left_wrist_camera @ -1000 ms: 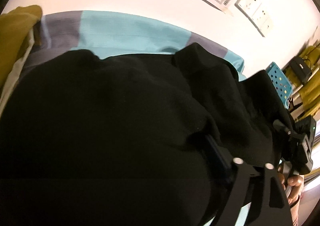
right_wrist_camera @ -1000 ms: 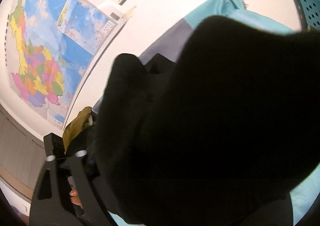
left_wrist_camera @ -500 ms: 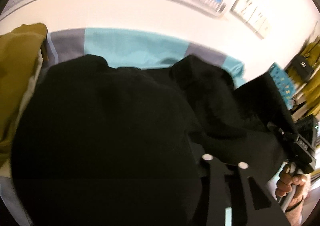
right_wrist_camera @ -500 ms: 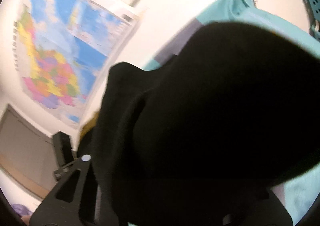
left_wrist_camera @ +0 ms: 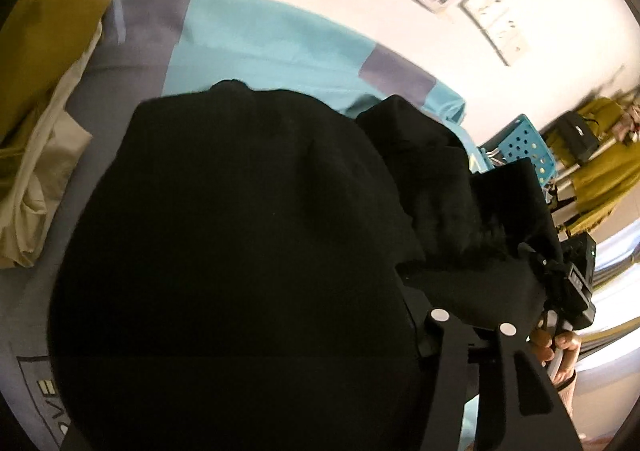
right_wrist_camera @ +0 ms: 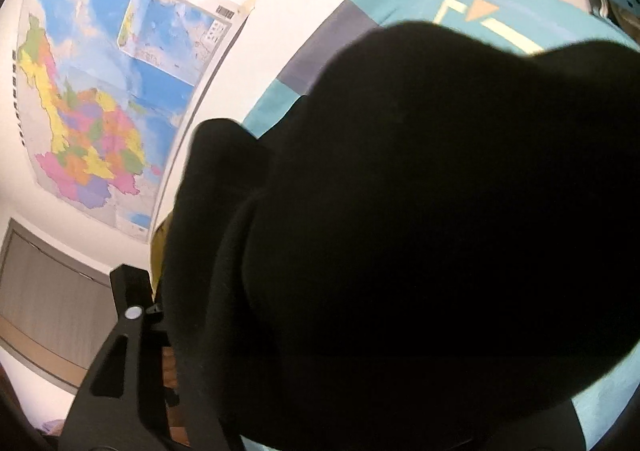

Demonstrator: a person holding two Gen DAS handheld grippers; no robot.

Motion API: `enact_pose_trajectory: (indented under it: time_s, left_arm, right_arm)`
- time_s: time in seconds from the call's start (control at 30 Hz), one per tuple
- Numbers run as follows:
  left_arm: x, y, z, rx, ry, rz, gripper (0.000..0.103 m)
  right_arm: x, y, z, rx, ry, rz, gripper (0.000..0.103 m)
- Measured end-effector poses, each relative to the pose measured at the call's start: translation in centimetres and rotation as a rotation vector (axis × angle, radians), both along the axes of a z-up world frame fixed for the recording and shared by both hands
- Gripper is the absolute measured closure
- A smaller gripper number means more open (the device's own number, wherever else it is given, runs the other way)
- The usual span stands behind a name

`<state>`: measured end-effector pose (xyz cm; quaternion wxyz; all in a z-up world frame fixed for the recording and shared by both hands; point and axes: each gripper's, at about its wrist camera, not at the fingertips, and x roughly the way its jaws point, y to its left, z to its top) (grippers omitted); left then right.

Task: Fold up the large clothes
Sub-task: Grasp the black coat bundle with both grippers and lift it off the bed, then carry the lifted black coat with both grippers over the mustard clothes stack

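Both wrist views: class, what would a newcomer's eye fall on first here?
A big black garment fills the middle of both views, draped over the teal and grey bed cover. On the wall at the left of the right wrist view hangs a bright, many-coloured map. At the left edge of the left wrist view lies a mustard-yellow cloth.

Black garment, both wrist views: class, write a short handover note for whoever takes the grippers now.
Left gripper: black garment is draped over it; fingertips hidden, grip unclear.
Right gripper: likewise buried in the cloth, state unclear.
The garment hangs bunched above the teal and grey sheet. A mustard garment lies at the left.
Done: garment picked up.
Left: probably spread it flat, then fold it.
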<state>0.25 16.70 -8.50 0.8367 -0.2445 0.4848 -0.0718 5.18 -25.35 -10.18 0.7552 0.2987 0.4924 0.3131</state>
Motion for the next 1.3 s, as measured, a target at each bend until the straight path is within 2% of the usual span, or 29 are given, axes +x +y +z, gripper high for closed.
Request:
enact_pose_trajectory:
  time_s: [0.07, 0.17, 0.23, 0.27, 0.3, 0.33, 0.4, 0.43, 0.47, 0.6, 0.73, 0.8, 1.03, 1.3]
  left_arm:
    - [-0.1, -0.1, -0.3, 0.0, -0.003, -0.018, 0.026]
    - [0.2, -1.3, -0.9, 0.032, -0.04, -0.057, 0.015]
    - [0.7, -2.1, -1.0, 0.06, -0.054, -0.055, 0.011]
    - [1.0, -2.4, -1.1, 0.074, -0.058, -0.047, 0.01]
    - [1.0, -2.5, -0.9, 0.085, -0.059, -0.042, 0.01]
    - [1.4, -2.8, -0.8, 0.106, -0.057, -0.034, 0.012]
    - [1.6, -3.0, -0.6, 0.129, -0.044, -0.018, 0.03]
    - [1.7, -2.9, -0.4, 0.139, -0.036, -0.009, 0.033]
    - [1.7, -3.0, -0.3, 0.148, -0.037, -0.009, 0.037]
    - [1.6, -3.2, 0.2, 0.197, -0.032, 0.004, 0.051]
    - [1.2, -3.3, 1.6, 0.223, -0.053, 0.004, 0.063]
    - [0.9, -3.4, 2.6, 0.243, -0.075, -0.006, 0.065]
    - [0.8, -2.5, 6.2, 0.218, -0.153, -0.014, 0.067]
    - [0.7, -0.5, 12.5, 0.26, -0.289, -0.001, 0.069]
  right_arm:
    - [-0.4, -0.1, 0.0, 0.009, -0.01, 0.007, 0.033]
    - [-1.4, 1.1, 0.0, -0.032, -0.056, 0.024, 0.024]
    - [-1.9, 2.4, 0.2, -0.085, -0.093, 0.043, 0.018]
    - [-1.9, 3.1, 0.2, -0.099, -0.104, 0.05, 0.018]
    - [-1.9, 3.8, 0.1, -0.116, -0.117, 0.061, 0.021]
    - [-1.9, 4.2, 0.0, -0.119, -0.119, 0.069, 0.036]
    - [-2.0, 4.8, -1.0, -0.049, -0.078, 0.104, 0.062]
    - [-1.8, 4.9, -1.4, -0.03, -0.067, 0.107, 0.065]
    - [-1.9, 5.0, -1.3, -0.037, -0.085, 0.113, 0.066]
    - [-1.1, 4.1, -0.7, 0.053, -0.074, 0.091, 0.073]
    - [-2.0, 3.6, 1.3, 0.05, -0.11, 0.097, 0.075]
    - [-2.1, 3.7, 2.6, 0.058, -0.14, 0.102, 0.076]
    - [-1.9, 5.9, 7.1, 0.075, -0.224, 0.131, 0.077]
    - [-2.5, 9.7, 13.3, 0.103, -0.355, 0.19, 0.077]
